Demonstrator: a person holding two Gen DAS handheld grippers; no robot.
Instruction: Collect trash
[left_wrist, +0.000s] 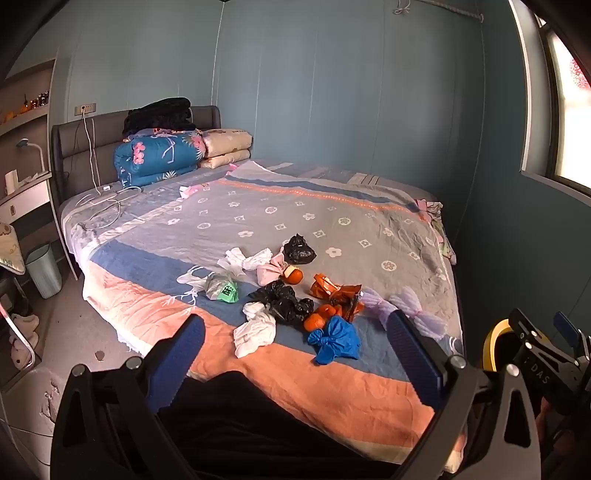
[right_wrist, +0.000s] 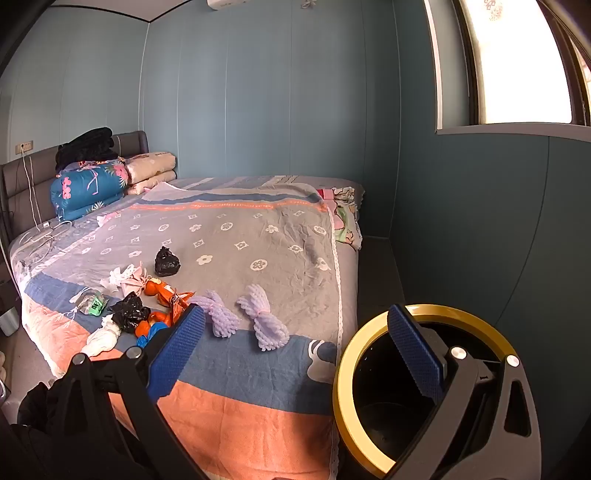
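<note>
Purple foam net (right_wrist: 269, 320) lies lengthwise toward bin (right_wrist: 341, 373).

A bed (left_wrist: 388, 229) covered by a grey, blue and orange patterned sheet is seen against a blue-grey panelled wall (left_wrist: 332, 92). At its grey padded headboard (left_wrist: 85, 147), a folded blue floral quilt (left_wrist: 159, 157) is stacked beside two cream pillows (left_wrist: 227, 147); a black garment (left_wrist: 159, 116) is laid on top of the quilt. A white charging cable (left_wrist: 107, 205) is trailed from a wall socket (left_wrist: 85, 108) onto the sheet. A desk with a small lamp (left_wrist: 31, 147) is noted left of the bed. A bright window (right_wrist: 517, 62) is set in the right-hand wall. Crumpled clothing (right_wrist: 345, 218) is seen at the bed's far right edge.
</note>
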